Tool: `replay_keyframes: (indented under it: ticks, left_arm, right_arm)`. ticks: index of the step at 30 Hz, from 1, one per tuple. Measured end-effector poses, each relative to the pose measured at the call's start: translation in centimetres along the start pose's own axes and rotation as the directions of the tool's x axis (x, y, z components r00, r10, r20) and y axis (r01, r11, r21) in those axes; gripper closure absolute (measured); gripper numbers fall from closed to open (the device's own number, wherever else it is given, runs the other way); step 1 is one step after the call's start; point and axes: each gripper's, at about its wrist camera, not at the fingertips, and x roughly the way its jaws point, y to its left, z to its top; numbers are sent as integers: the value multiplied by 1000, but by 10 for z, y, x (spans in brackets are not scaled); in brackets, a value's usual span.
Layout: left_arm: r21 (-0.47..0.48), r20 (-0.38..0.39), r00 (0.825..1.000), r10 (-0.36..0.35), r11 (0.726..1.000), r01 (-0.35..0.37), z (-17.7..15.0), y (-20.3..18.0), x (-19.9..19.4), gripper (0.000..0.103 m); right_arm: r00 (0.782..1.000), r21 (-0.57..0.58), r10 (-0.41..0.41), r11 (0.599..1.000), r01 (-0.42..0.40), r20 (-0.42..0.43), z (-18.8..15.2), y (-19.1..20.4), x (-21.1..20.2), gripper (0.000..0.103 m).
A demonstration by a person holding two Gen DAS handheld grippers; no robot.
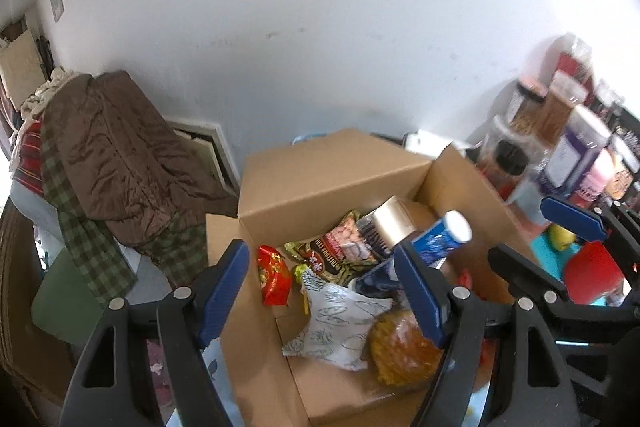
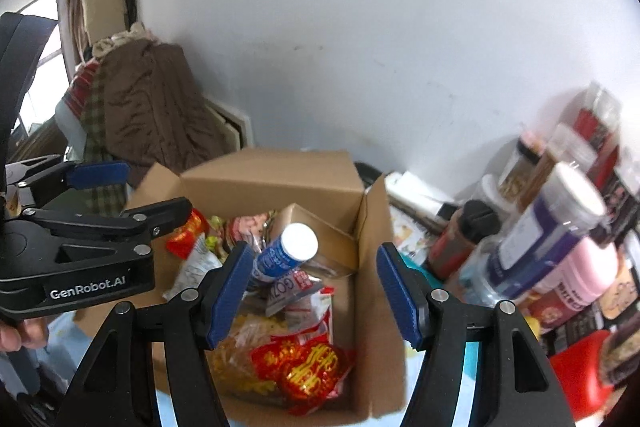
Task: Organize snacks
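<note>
box (image 2: 276,179): open on worktop, snacks inside | jars (image 2: 560,239): crowded right of box | blue bottle (image 2: 288,251): leaning in box, white cap up | left gripper (image 1: 324,287), right gripper (image 2: 316,287): above box, fingers apart, nothing between

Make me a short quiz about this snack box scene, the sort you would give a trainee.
1. True or false: the cardboard box is empty.
2. Which item stands tallest among the snacks in the box: (a) a green mug, (b) the blue bottle with a white cap, (c) a banana?
3. Is either hand-held gripper, left or right, holding anything?

Key:
1. False; it holds several snack packets, including a red and gold packet.
2. b
3. No; both have open jaws with nothing between the pads, above the box.
</note>
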Motion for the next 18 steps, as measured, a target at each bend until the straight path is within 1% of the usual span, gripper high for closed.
replay_keyframes:
  ticks: [5, 11, 14, 17, 18]
  left_arm:
    - [0, 70, 997, -16, 1000, 16, -2, -2, -42, 28]
    - [-10, 144, 989, -35, 999, 37, -13, -5, -90, 28]
    - [-8, 173, 984, -36, 999, 38, -19, -8, -111, 28]
    - [-9, 197, 980, -40, 999, 42, -29, -10, -130, 28]
    - [-8, 205, 978, -38, 999, 40, -32, -12, -135, 28]
  right_arm:
    - [998, 1, -11, 1000, 11, 64, 3, 1, -39, 38]
    - [992, 15, -17, 1000, 16, 127, -2, 0, -85, 38]
    - [986, 19, -20, 1000, 17, 164, -9, 0, -108, 34]
    - [980, 18, -26, 1000, 23, 195, -16, 3, -129, 33]
    - [979, 18, -31, 999, 28, 203, -19, 4, -136, 30]
